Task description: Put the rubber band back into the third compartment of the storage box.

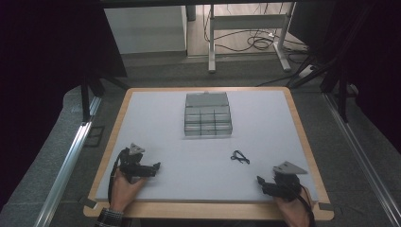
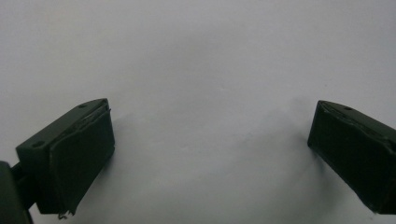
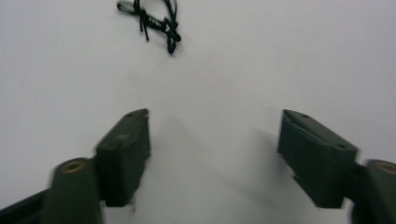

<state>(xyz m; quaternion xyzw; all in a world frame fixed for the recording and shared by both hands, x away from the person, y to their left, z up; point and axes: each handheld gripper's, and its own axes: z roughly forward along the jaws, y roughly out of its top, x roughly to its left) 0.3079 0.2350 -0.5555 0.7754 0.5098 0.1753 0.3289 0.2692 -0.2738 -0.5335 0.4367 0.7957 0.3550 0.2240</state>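
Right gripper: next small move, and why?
Probably ease the right gripper forward to the black cord and straddle it. Its jaws stand open with nothing between them, and the cord lies loose on the white mat just ahead, slightly left in the right gripper view. The left gripper is farther from it, and the compartment box sits beyond.

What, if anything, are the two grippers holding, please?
Nothing: the left gripper and right gripper stand open over the bare table; the black cord lies untouched.
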